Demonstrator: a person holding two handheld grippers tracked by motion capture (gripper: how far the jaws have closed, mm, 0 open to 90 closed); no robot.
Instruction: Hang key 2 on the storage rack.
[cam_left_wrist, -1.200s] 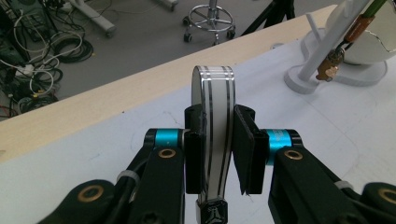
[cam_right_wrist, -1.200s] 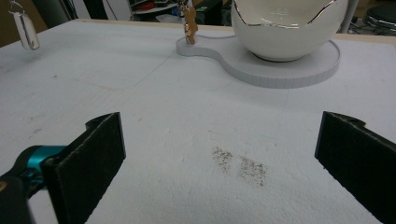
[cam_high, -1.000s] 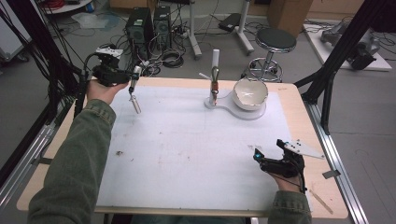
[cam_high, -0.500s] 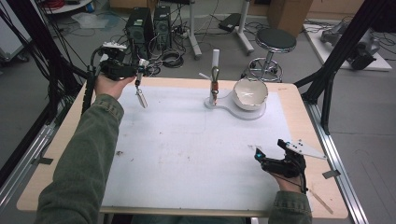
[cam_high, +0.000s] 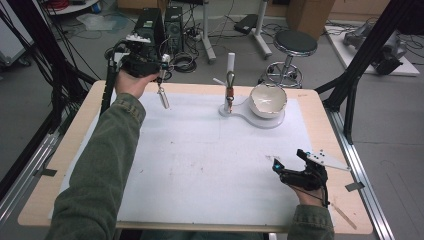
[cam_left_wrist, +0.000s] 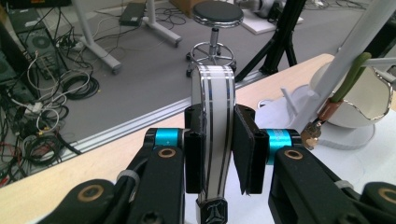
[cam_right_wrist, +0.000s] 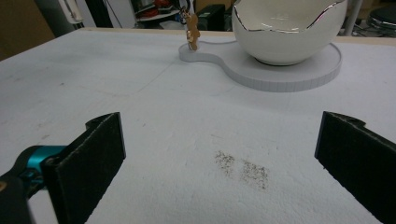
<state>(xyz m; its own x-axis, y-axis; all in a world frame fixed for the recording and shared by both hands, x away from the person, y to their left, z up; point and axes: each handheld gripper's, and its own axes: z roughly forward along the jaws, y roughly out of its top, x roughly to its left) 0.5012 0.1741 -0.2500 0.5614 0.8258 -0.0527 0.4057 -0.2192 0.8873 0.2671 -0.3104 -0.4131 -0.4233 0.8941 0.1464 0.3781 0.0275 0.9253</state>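
My left gripper (cam_high: 161, 71) hangs over the table's far left edge, shut on a white utensil with dark stripes (cam_high: 163, 98) that dangles below it. In the left gripper view the pads (cam_left_wrist: 194, 149) clamp the striped handle (cam_left_wrist: 212, 93) upright, and my left gripper (cam_left_wrist: 219, 135) faces the bowl. A white bowl with a silver rim (cam_high: 268, 100) (cam_left_wrist: 369, 100) (cam_right_wrist: 285, 28) sits on a pale base plate (cam_high: 240, 114) (cam_right_wrist: 280, 74) beside a post with a copper clip (cam_high: 230, 85) (cam_right_wrist: 191, 28). My right gripper (cam_high: 289, 159) (cam_right_wrist: 219, 149) rests open at the front right, nothing between its pads.
A white mat (cam_high: 200, 150) covers most of the wooden table (cam_high: 75, 150). A thin wooden stick (cam_high: 342, 215) lies near the front right corner. Beyond the far edge stand a stool (cam_high: 295, 45), computer towers (cam_high: 160, 25) and floor cables. Black frame posts (cam_high: 350, 95) flank the table.
My left hand has carried the striped utensil up and to the right, toward the table's far edge. The right gripper has stayed where it was.
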